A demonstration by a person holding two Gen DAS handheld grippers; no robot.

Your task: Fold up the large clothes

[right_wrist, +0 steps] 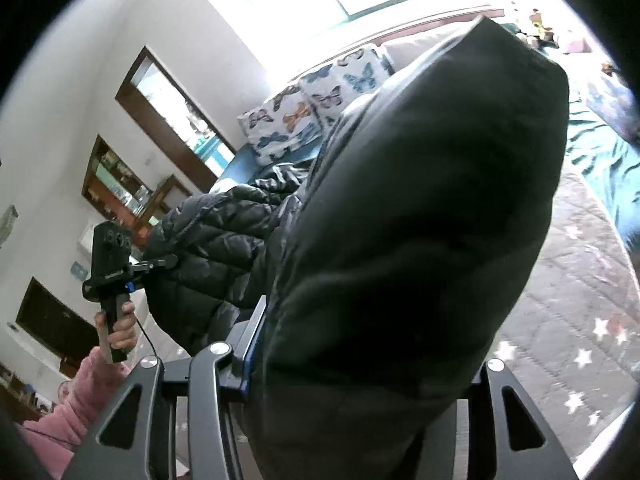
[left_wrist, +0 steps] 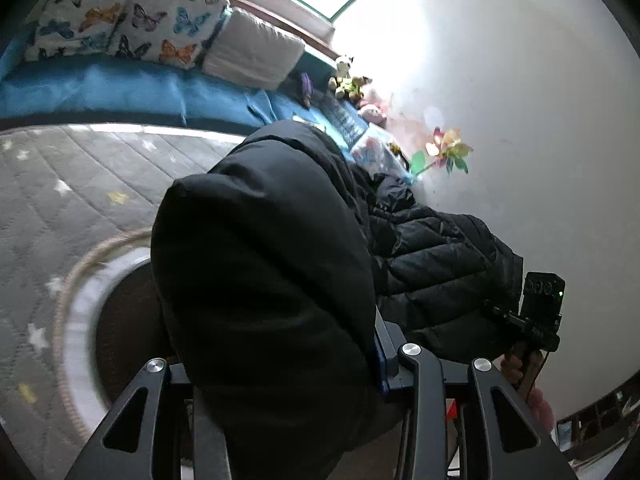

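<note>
A black quilted puffer jacket (left_wrist: 260, 260) hangs in the air between my two grippers. In the left wrist view a thick fold of it bulges up through my left gripper (left_wrist: 288, 360), which is shut on it; only the blue-edged right finger (left_wrist: 382, 354) shows. At the right of that view my right gripper (left_wrist: 494, 312) pinches the jacket's far edge. In the right wrist view the jacket (right_wrist: 420, 200) fills my right gripper (right_wrist: 360, 360), shut on a fat fold. My left gripper (right_wrist: 166, 261), held by a hand in a pink sleeve (right_wrist: 76, 400), clamps the jacket at the left.
Below lies a grey quilted cover with stars (left_wrist: 60, 200) and a round rope-edged mat (left_wrist: 76, 300). Behind are a blue cushioned bench (left_wrist: 120, 92), butterfly pillows (left_wrist: 160, 28), a white pillow (left_wrist: 252, 52), plush toys (left_wrist: 348, 80) and a pinwheel (left_wrist: 444, 152) by the white wall. Wall shelves (right_wrist: 120, 188) stand at the left.
</note>
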